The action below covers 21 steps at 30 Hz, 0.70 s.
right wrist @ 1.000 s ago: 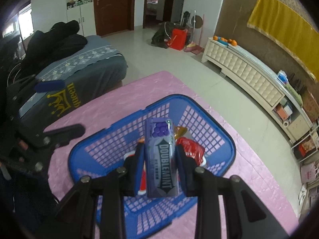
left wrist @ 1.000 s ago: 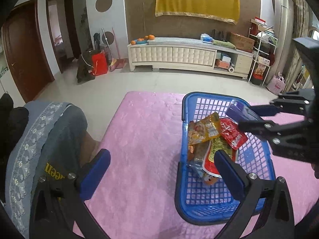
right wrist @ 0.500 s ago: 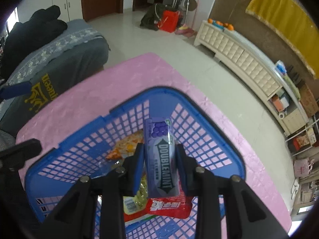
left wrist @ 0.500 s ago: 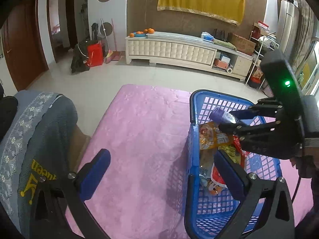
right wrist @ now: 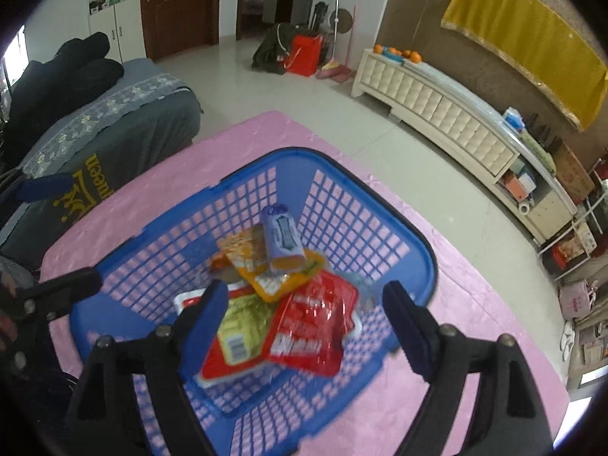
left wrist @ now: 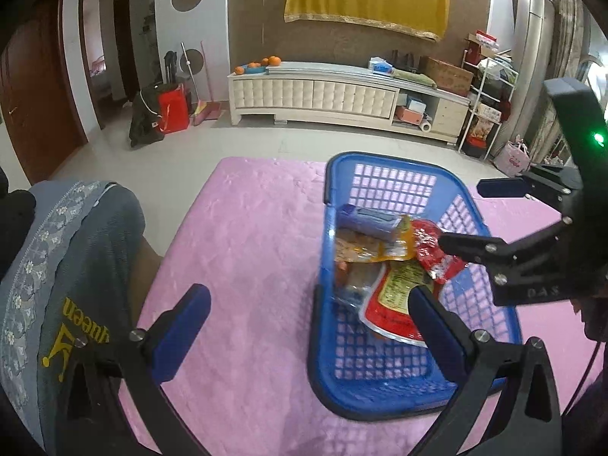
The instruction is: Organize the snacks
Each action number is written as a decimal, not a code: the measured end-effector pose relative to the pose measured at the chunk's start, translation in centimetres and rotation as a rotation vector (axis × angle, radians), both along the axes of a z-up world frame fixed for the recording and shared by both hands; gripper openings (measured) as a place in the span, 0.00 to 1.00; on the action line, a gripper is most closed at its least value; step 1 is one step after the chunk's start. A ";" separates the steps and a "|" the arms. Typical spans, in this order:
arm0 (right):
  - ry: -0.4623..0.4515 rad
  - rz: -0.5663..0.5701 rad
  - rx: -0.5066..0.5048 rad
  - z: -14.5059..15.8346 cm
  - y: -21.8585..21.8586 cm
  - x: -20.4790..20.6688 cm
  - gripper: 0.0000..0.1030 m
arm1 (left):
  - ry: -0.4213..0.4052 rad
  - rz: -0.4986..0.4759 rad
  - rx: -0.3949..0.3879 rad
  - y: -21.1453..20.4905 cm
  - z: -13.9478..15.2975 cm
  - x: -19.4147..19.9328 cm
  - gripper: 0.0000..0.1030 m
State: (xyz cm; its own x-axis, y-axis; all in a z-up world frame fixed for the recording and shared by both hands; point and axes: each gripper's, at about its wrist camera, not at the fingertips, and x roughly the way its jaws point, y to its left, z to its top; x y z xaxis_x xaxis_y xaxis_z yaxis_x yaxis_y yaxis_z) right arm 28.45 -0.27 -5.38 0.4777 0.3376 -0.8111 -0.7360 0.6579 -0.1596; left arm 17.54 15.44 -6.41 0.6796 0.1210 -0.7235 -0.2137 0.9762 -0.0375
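Note:
A blue mesh basket (right wrist: 414, 250) (left wrist: 323, 326) stands on the pink cloth. In it lies a purple gum pack (right wrist: 282, 236) (left wrist: 366, 221) on top of an orange snack bag (right wrist: 262, 266), a red packet (right wrist: 315, 326) (left wrist: 433, 254) and a red-and-green packet (right wrist: 239, 338). My right gripper (right wrist: 304, 315) hangs above the basket with its jaws opening wide and nothing between them; the gum pack lies free below. In the left wrist view the right gripper (left wrist: 463, 216) reaches in over the basket. My left gripper (left wrist: 304, 315) is open above the cloth at the basket's left wall, holding nothing.
The pink cloth (left wrist: 243, 250) covers the table, ending at a far edge. A grey-blue covered seat (left wrist: 64, 266) (right wrist: 114, 140) stands to the left. Beyond are the tiled floor, a white cabinet (left wrist: 342, 95) with oranges and a red bag (left wrist: 173, 112).
The right gripper, shut on the purple gum pack before, has opened; the pack now lies in the basket on the orange bag. The left gripper stayed open.

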 end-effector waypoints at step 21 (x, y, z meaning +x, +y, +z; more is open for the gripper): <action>-0.160 -0.160 0.248 5.7 -8.7 -13.1 0.90 | -0.153 -0.039 0.023 -7.6 4.7 -10.1 1.00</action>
